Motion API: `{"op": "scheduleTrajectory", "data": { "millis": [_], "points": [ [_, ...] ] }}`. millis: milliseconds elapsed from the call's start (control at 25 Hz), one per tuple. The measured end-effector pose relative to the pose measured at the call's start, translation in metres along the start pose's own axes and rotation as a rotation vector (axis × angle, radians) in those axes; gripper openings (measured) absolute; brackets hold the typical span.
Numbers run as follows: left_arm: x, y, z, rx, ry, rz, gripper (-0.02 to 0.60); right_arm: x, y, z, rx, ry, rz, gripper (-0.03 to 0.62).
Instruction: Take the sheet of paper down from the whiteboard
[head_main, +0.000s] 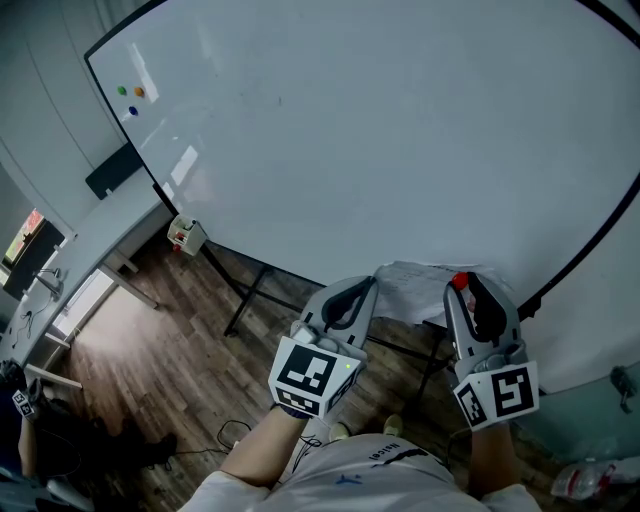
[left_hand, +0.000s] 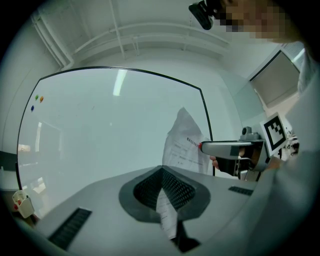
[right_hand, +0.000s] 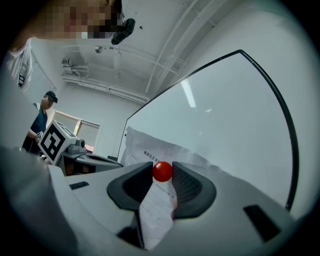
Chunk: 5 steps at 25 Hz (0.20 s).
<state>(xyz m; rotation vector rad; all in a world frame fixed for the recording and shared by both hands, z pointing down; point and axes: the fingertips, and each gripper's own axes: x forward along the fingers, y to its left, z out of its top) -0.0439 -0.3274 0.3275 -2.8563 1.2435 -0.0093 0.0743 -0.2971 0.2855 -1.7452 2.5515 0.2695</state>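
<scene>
Head view: whiteboard (head_main: 380, 130) fills the upper frame, w/ three coloured magnets (head_main: 130, 92) upper left, a dark block (head_main: 113, 170) and a small box (head_main: 186, 235) by its left edge. At lower centre, the sheet of paper (head_main: 415, 285) (white, crumpled, printed lines) lies against the board's bottom edge. The left gripper (head_main: 365, 287) is clamped on the sheet's left side; the right gripper (head_main: 462, 285) pinches a red magnet (head_main: 459, 281), w/ the sheet running btwn its jaws.

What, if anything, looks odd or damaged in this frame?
The paper is crumpled and creased, held in front of the whiteboard's lower edge. The left gripper pinches one side. The right gripper clamps a red magnet together with the sheet.
</scene>
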Motion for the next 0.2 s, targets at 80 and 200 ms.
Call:
{"op": "scheduleTrajectory", "data": {
  "millis": [80, 200],
  "points": [
    [0.0003, -0.0018, 0.0012, -0.001, -0.001, 0.0, 0.012, -0.0013, -0.0011, 0.0009, -0.002, 0.001, 0.0, 0.129],
    [-0.0002, -0.0034, 0.0019, -0.002, -0.001, 0.0, 0.012, -0.0027, -0.0014, 0.0012, -0.005, 0.004, 0.0, 0.129]
  ]
}}
